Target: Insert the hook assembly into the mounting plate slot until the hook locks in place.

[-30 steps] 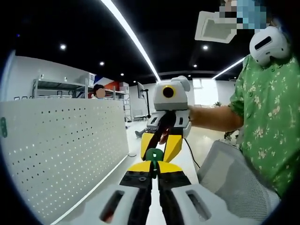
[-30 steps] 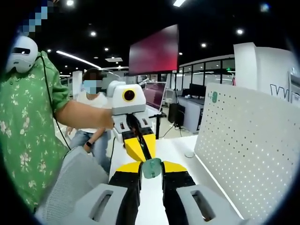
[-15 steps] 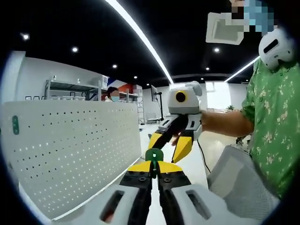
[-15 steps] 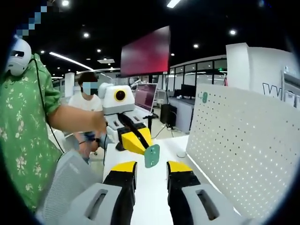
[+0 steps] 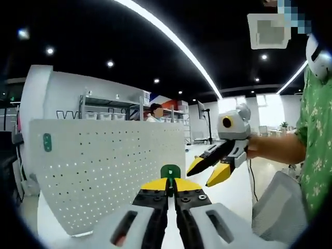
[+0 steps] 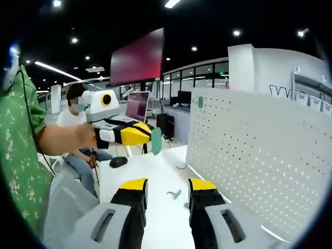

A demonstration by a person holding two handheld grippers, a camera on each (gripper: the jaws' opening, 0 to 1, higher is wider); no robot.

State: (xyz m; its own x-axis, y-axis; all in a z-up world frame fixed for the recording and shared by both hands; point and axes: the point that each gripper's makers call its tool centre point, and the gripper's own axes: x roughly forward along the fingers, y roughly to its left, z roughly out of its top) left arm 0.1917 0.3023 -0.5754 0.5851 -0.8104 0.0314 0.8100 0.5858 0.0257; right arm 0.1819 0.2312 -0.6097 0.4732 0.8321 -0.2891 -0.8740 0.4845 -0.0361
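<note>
Since the earlier frames, the right gripper has let go of the green mounting plate and drawn away from the left gripper, its jaws now standing apart with bare white table between them. In the left gripper view, the left gripper's jaws are together at the lower centre, clamped on the green plate, whose rounded top rises just above the yellow tips. The right gripper appears at centre right of that view, jaws spread, held by the person's hand below a green floral sleeve. The white pegboard fills the left half; a small green tag sits near its upper left corner.

In the right gripper view, the left gripper enters from the left at mid-height, carrying the plate on edge at its yellow tips. A small green hook piece lies on the table between the right gripper's jaws, with another small piece just beside the right-hand jaw. The pegboard occupies the right half.
</note>
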